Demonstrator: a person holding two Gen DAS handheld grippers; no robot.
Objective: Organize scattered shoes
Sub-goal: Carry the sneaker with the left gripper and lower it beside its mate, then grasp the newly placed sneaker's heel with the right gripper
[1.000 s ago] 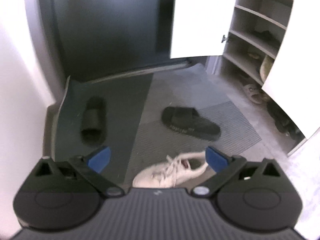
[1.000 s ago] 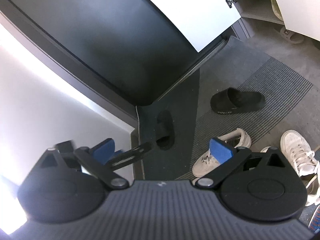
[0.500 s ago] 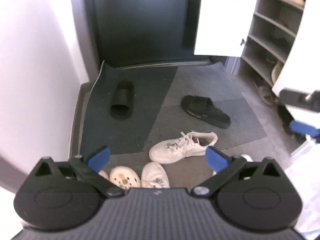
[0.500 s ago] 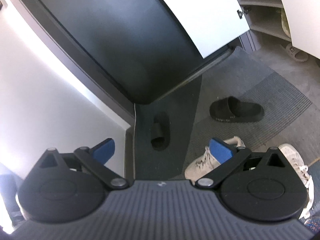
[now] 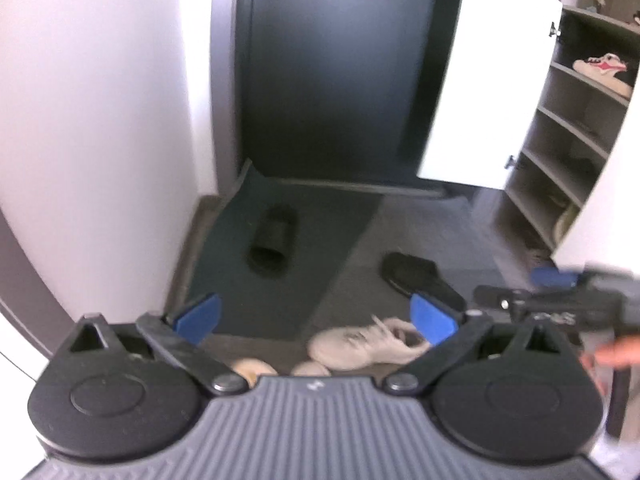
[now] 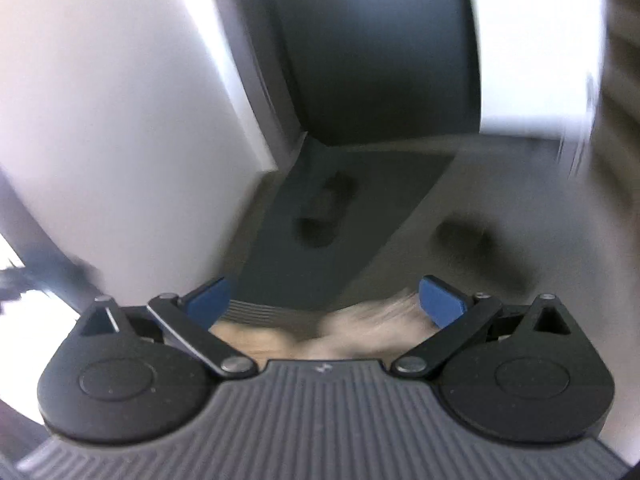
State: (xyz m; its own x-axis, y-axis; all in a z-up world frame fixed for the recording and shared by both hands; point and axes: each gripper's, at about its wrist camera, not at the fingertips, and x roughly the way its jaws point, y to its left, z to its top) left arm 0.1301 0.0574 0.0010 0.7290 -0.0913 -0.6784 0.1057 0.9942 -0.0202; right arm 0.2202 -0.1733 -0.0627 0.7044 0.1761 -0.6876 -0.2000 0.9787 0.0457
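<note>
You held the left gripper (image 5: 316,316) raised above the entry floor, tipped forward and down, its blue pads (image 5: 432,318) spread wide with nothing between them. Just below and ahead of it, partly tucked behind the right pad, lay a white sneaker (image 5: 360,346) on its sole, toe pointing left. Two more pale shoe toes (image 5: 256,370) peeked out right at the gripper's body. Farther ahead and to the left, a black slide (image 5: 272,240) sat on the dark mat (image 5: 320,232), well apart from a second black slide (image 5: 420,280) ahead and to the right. Far to the right stood an open shoe cabinet (image 5: 568,140) with shelves and its white door (image 5: 484,84) swung out.

Your right gripper (image 6: 326,300) was also held high and pointed down at the floor, its jaws likewise wide apart and empty. Its view was heavily blurred. Pale shoes (image 6: 360,330) smeared across the space just beneath its pads, and the two dark slides showed ahead. In the left wrist view, the right gripper (image 5: 556,292) appeared at the far right, level with the left one, with a bit of your hand (image 5: 612,356) behind it.
</note>
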